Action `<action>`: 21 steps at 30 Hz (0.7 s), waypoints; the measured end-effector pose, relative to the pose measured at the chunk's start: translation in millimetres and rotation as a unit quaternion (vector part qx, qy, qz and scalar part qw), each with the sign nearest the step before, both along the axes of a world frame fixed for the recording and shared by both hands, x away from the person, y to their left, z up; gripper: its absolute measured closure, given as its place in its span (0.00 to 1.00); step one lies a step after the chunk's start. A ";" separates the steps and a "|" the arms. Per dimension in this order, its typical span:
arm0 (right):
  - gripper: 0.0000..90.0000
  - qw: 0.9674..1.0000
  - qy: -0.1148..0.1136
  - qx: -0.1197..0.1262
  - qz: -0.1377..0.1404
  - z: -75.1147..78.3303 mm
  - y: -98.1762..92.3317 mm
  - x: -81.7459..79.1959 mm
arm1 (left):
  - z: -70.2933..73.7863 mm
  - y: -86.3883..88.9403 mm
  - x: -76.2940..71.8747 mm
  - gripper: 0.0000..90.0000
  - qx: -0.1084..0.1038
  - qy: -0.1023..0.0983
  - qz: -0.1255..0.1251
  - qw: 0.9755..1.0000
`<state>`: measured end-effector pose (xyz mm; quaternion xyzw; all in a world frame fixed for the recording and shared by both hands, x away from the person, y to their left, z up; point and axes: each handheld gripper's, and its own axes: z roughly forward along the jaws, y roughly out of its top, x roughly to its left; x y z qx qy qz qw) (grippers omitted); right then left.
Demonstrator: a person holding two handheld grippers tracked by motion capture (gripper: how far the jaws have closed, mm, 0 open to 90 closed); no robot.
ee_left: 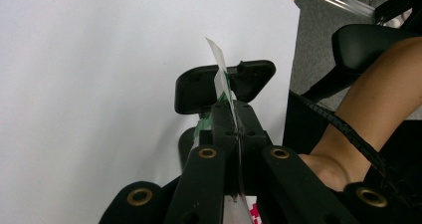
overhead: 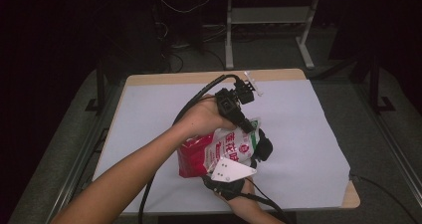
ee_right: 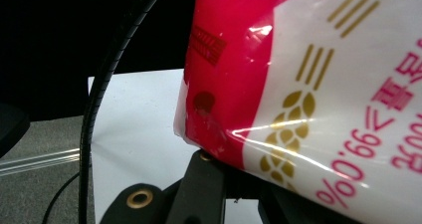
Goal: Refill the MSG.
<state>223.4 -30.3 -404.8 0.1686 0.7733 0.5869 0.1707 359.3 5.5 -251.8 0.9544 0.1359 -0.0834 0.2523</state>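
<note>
A: Scanning left to right: dark room, grey floor, wooden table point(overhead: 149, 78) under white sheet point(overhead: 298, 134), desk legs point(overhead: 229, 35) behind.

B: Grippers?

A: Left gripper point(overhead: 247, 126) clamped on red-and-white bag point(overhead: 219, 152) top edge, mid-sheet. Right gripper point(overhead: 256, 159) closed on its side.

A glossy red-and-white plastic bag point(overhead: 219, 152) is seen at the frame's centre. The table point(overhead: 298, 134) is covered by matt white paper; bare wood is shown at its edges.
</note>
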 end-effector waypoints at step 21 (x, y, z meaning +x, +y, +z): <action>1.00 1.000 0.004 0.012 -0.008 1.4 -4.6 2.4 | -0.8 -16.0 1.6 1.00 0.022 0.002 -0.011 1.000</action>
